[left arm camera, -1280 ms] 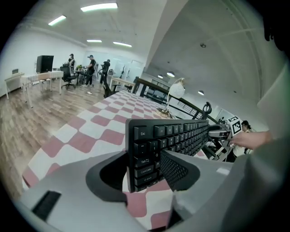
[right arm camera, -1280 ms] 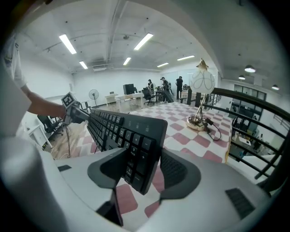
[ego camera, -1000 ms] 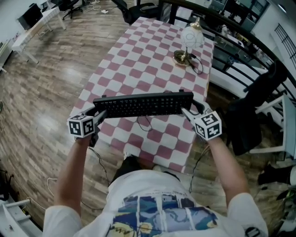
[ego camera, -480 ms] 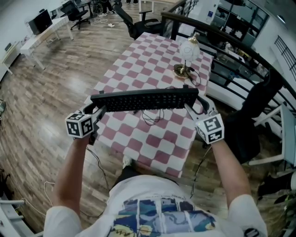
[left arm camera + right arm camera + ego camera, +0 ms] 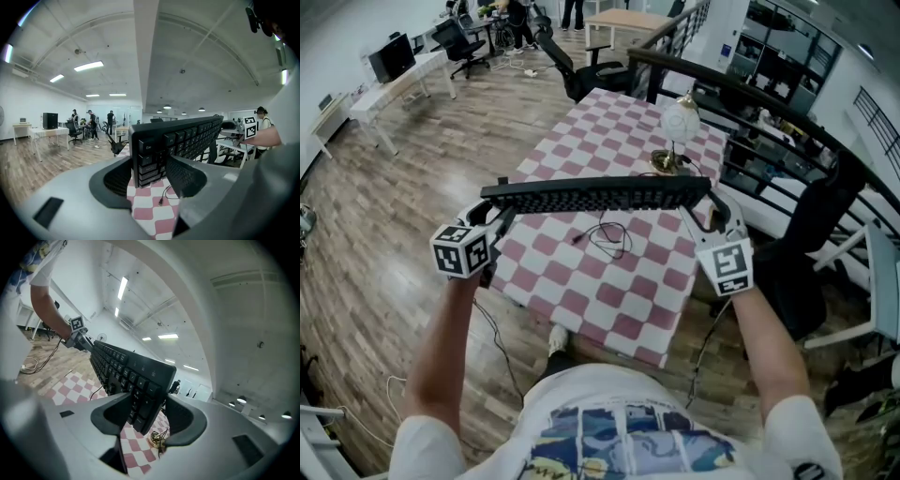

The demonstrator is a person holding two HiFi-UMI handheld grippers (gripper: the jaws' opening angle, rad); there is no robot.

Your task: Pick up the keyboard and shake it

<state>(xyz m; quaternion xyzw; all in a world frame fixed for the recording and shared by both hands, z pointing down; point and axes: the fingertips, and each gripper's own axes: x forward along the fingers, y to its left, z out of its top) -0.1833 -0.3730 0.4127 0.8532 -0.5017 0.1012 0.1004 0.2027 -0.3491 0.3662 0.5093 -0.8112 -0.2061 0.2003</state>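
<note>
Left gripper view showed the left gripper (image 5: 149,169) pinching the Esc end of the black keyboard (image 5: 187,138), right gripper (image 5: 149,414) clamped on its opposite end, keyboard held aloft between them, above the checked table (image 5: 581,281), cable (image 5: 609,234) looped below, table lamp (image 5: 680,122) beyond.

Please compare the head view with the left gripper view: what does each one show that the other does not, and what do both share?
Only the head view shows the lamp on the checkered table and the marker cube of the left hand-held gripper. Only the left gripper view shows the ceiling lights and the Esc key near that gripper's jaws. Both show the black keyboard held above the table, with its loose cable.
</note>
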